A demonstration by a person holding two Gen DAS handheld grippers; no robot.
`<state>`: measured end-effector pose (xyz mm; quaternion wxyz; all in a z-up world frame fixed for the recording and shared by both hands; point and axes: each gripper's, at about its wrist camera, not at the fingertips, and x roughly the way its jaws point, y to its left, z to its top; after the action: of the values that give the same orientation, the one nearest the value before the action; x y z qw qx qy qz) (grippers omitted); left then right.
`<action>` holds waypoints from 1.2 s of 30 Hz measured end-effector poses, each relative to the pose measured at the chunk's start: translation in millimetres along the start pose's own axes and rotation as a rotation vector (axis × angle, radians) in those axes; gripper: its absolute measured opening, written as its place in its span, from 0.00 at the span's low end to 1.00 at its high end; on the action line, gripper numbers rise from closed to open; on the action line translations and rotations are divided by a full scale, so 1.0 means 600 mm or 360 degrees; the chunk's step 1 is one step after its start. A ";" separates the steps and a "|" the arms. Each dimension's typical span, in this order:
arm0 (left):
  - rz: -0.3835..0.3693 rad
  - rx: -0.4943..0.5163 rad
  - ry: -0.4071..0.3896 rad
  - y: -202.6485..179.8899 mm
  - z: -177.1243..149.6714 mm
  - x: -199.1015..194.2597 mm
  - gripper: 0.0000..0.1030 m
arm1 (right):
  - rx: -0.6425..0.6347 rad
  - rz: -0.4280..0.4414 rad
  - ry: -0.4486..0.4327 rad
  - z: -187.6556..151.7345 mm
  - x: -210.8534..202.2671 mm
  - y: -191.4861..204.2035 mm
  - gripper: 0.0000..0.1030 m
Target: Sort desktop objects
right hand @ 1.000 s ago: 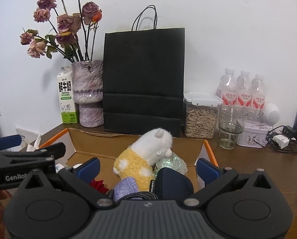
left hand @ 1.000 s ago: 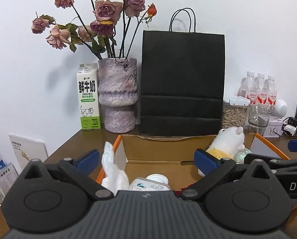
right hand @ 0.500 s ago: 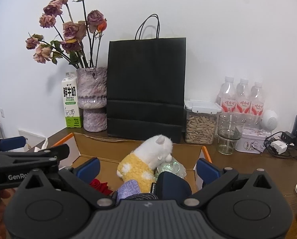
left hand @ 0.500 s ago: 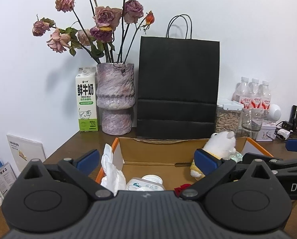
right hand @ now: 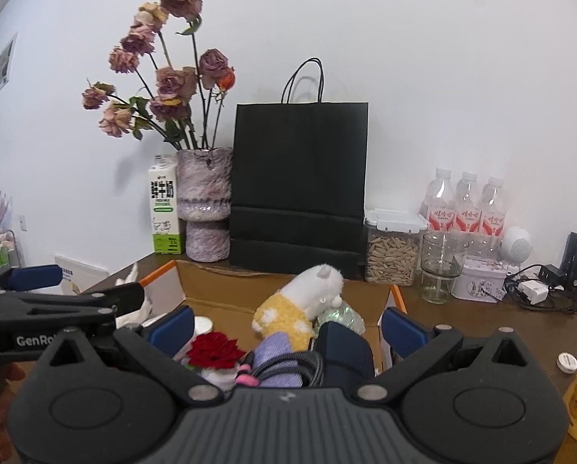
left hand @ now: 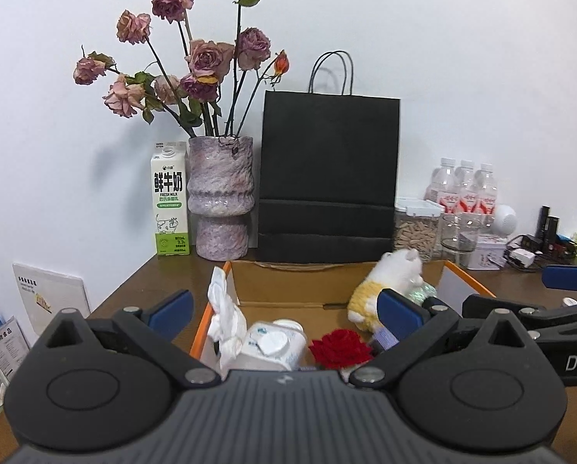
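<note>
Plainly spread wide, jaws of the left gripper (left hand: 284, 307), nothing between them, poised over the near end of the cardboard box (left hand: 288, 284). Likewise parted and empty, jaws of the right gripper (right hand: 288, 326), hanging above the same box from its right side. Seen side-on in each other's view: right gripper (left hand: 539, 301) at the far right edge, left gripper (right hand: 56, 301) at the far left.

Inside the box, from the left: crumpled white tissue (left hand: 224, 317) leaning on the left wall, a white plastic bottle (left hand: 269, 346) lying beside it, a red rose (left hand: 340, 348) next to that, then a white and yellow plush toy (left hand: 385, 286) slumped against the right corner with a crinkly green wrapper (right hand: 342, 317) tucked by it. Nearest the right gripper, a lilac knitted thing (right hand: 276, 355) touching a dark blue pouch (right hand: 344, 352).

Behind the box on the counter (left hand: 141, 282): milk carton (left hand: 170, 201), mottled vase (left hand: 220, 197) of dried roses, black paper bag (left hand: 329, 181), seed jar (right hand: 394, 249), empty glass jar (right hand: 441, 266), three water bottles (right hand: 468, 205), a small tin (right hand: 479, 284), tangled chargers (right hand: 539, 288).
</note>
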<state>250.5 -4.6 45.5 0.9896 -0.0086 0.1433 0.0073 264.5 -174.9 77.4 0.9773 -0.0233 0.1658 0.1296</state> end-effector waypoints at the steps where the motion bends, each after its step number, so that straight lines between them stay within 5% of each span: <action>1: -0.0010 0.0003 0.0005 0.001 -0.004 -0.009 1.00 | -0.0003 0.0005 0.0002 -0.004 -0.009 0.002 1.00; 19: -0.0069 -0.0017 0.0095 0.018 -0.087 -0.146 1.00 | 0.0046 0.0079 0.0054 -0.096 -0.142 0.052 1.00; 36: 0.0052 0.0003 0.0099 0.017 -0.141 -0.226 1.00 | 0.0109 0.0070 0.0129 -0.164 -0.204 0.075 1.00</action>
<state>96.6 2.4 2.8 0.9844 -0.0056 0.1742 0.0229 109.8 -170.5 25.1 0.9669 0.0087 0.2102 0.1441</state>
